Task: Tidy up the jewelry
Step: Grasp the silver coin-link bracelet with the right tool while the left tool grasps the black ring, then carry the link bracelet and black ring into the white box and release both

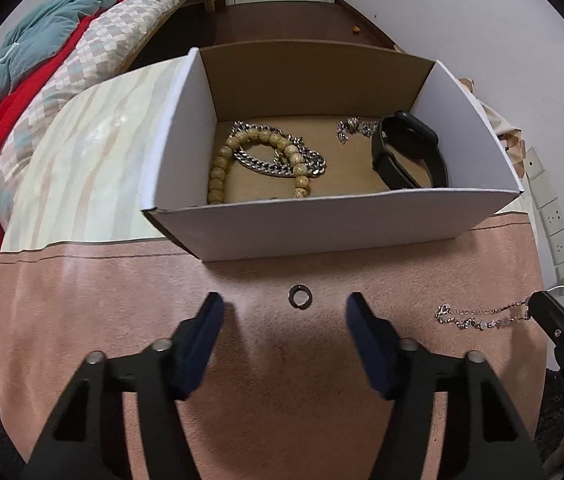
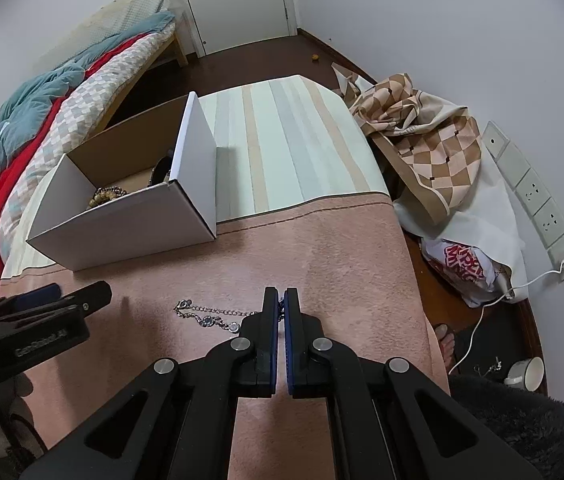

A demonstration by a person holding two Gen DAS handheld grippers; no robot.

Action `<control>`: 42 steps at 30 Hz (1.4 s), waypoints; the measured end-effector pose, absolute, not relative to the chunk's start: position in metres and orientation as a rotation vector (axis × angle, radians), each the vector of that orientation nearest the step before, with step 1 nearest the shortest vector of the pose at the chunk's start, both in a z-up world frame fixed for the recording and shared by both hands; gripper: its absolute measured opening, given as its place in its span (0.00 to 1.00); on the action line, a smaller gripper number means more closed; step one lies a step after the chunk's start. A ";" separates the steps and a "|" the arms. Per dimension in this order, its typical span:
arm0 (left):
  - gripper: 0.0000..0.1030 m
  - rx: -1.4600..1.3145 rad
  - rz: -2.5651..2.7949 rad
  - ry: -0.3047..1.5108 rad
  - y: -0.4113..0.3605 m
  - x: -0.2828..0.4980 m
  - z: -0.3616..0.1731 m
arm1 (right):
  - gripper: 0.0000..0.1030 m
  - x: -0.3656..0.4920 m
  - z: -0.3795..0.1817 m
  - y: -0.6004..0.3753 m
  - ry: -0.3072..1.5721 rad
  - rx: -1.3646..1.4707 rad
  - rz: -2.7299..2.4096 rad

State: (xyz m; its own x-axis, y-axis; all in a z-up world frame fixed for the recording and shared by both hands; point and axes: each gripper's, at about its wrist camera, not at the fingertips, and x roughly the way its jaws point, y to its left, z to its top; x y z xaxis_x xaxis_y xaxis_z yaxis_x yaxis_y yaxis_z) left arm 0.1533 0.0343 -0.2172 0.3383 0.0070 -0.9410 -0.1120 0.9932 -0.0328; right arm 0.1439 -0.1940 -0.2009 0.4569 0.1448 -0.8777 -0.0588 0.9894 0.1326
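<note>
Pink felt lay under both our grippers, and its nap kept the small pieces from sliding. Our left gripper (image 1: 285, 308) hung with its jaws wide apart, and the ring (image 1: 301, 297) lay flat just ahead of the gap between them, touching neither pad; we judged that spread was meant to straddle the ring before closing. Beyond the ring stood the box (image 1: 322, 224), its near wall facing the jaws, already holding beads (image 1: 222, 160), a curb chain (image 1: 282, 162), a small silver piece (image 1: 352, 128) and a black band (image 1: 406, 152).

Our right gripper (image 2: 281, 300) had its jaws together on one end of the bracelet (image 2: 210, 318), and the rest trailed out to the left of the fingers across the felt. Gripping an end, we reckoned, would let the links hang free for the lift to the box, which stood ahead and to the left of those jaws. A thin chain could slip from so narrow a hold.
</note>
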 end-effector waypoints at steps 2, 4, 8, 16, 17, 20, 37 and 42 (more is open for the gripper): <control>0.40 -0.101 0.075 1.227 0.034 0.154 -0.219 | 0.03 0.145 -0.201 -0.194 1.089 0.085 0.121; 0.30 -0.093 0.076 1.227 0.032 0.154 -0.220 | 0.03 0.145 -0.202 -0.195 1.091 0.087 0.115; 0.15 -0.072 0.067 1.213 0.028 0.154 -0.220 | 0.03 0.146 -0.204 -0.197 1.096 0.091 0.105; 0.09 -0.077 0.055 1.190 0.026 0.148 -0.215 | 0.03 0.145 -0.203 -0.197 1.093 0.095 0.111; 0.09 -0.079 0.052 1.188 0.025 0.145 -0.213 | 0.03 0.145 -0.201 -0.197 1.090 0.097 0.115; 0.09 -0.087 0.039 1.178 0.028 0.139 -0.204 | 0.03 0.142 -0.192 -0.195 1.079 0.107 0.136; 0.09 -0.090 -0.003 1.002 0.034 0.113 -0.105 | 0.03 0.134 -0.094 -0.166 0.941 0.147 0.291; 0.09 -0.107 -0.015 0.952 0.042 0.123 -0.070 | 0.03 0.148 -0.056 -0.155 0.893 0.148 0.337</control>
State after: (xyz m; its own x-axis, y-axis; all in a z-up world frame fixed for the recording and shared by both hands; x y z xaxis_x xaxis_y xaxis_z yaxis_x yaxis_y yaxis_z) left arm 0.1233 0.0422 -0.0702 0.5804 -0.0597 -0.8121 -0.0347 0.9946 -0.0979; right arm 0.1478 -0.1554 -0.0561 0.5784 0.3484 -0.7377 -0.2263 0.9373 0.2652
